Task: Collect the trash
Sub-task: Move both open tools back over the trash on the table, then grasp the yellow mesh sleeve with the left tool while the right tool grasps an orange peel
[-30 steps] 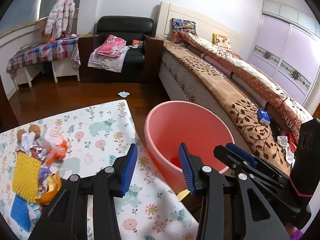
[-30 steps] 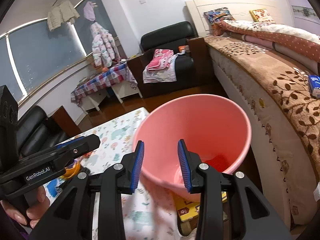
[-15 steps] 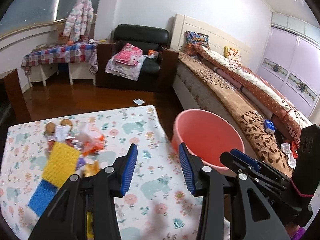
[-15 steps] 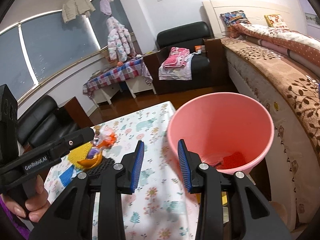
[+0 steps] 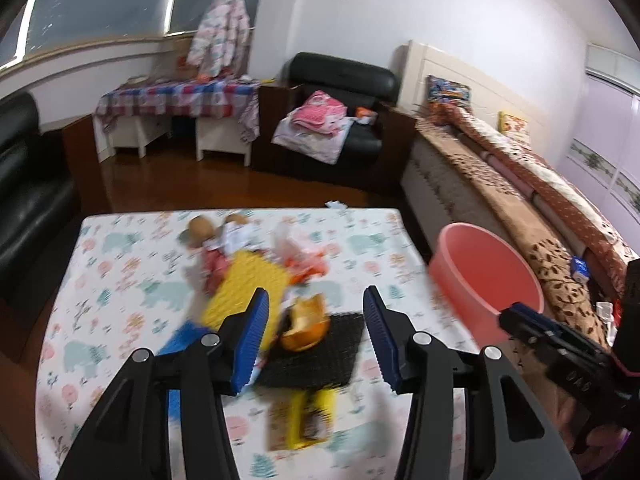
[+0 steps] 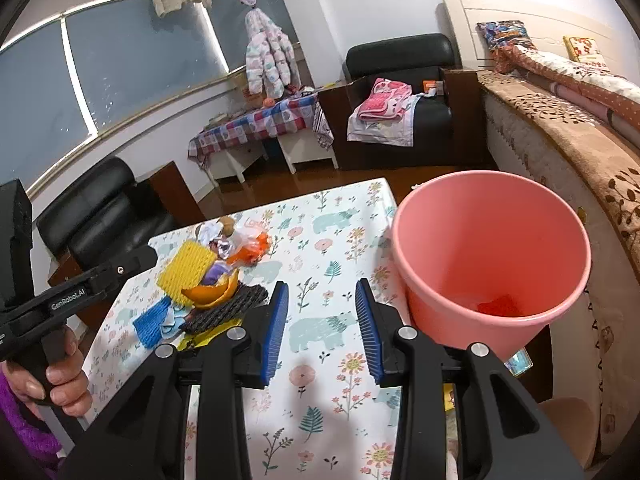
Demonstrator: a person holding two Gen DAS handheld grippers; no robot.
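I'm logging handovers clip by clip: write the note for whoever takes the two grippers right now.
Left gripper: open, empty, pointed at the trash pile.
Right gripper: open, empty, over bare tablecloth next to the bin.
Pink bin: beside the table's right edge, something red at the bottom.
Trash pile on the table: orange peel on a black mesh pad, yellow mesh pad, blue mesh piece, wrappers, yellow packet.
Done: at most one red piece binned.
Left: the whole pile.
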